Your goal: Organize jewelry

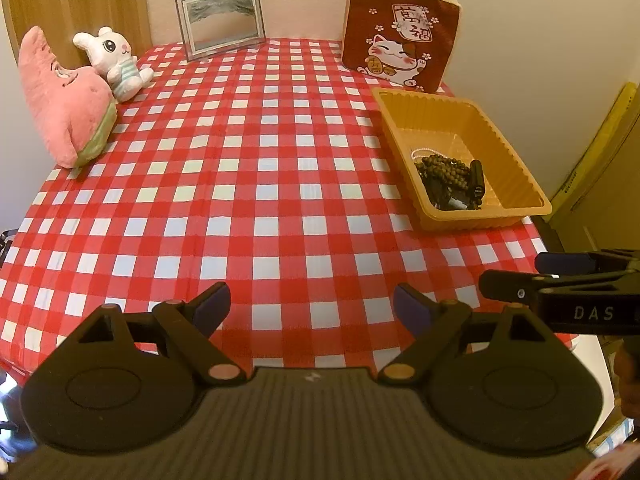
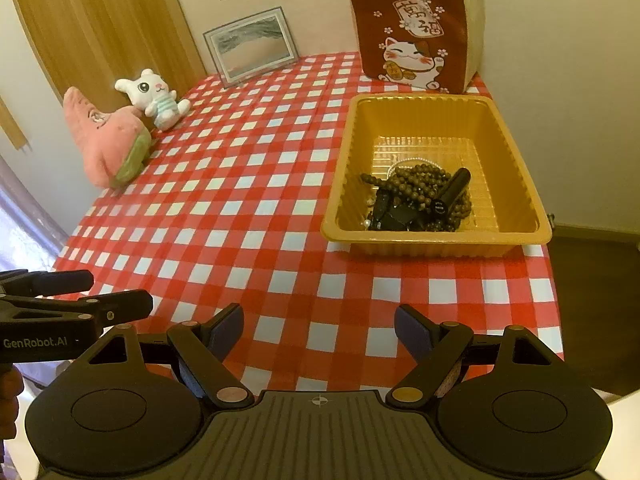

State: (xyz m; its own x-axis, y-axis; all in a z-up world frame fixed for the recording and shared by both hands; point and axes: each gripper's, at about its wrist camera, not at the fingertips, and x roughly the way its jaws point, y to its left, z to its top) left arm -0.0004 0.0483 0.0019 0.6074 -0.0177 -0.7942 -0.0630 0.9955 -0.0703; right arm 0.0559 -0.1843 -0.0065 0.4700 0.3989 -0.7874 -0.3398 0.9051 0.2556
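An orange plastic tray (image 2: pixel 508 184) (image 1: pixel 516 160) stands at the right of the red-checked table. In it lie a dark wooden bead necklace (image 2: pixel 420 184) (image 1: pixel 442 168), a thin pearl strand (image 2: pixel 400 165), a black tube (image 2: pixel 452 192) (image 1: pixel 476 182) and small black pieces (image 2: pixel 396 214). My left gripper (image 1: pixel 311 306) is open and empty above the table's front edge. My right gripper (image 2: pixel 319 326) is open and empty in front of the tray. Each gripper shows in the other's view, the right (image 1: pixel 516 276) and the left (image 2: pixel 116 296).
A pink plush (image 1: pixel 64 104) and a white bunny plush (image 1: pixel 116 60) sit at the back left. A framed picture (image 1: pixel 222 20) leans on the wall. A red lucky-cat cushion (image 1: pixel 400 36) stands behind the tray. The checked tablecloth (image 1: pixel 256 168) covers the table.
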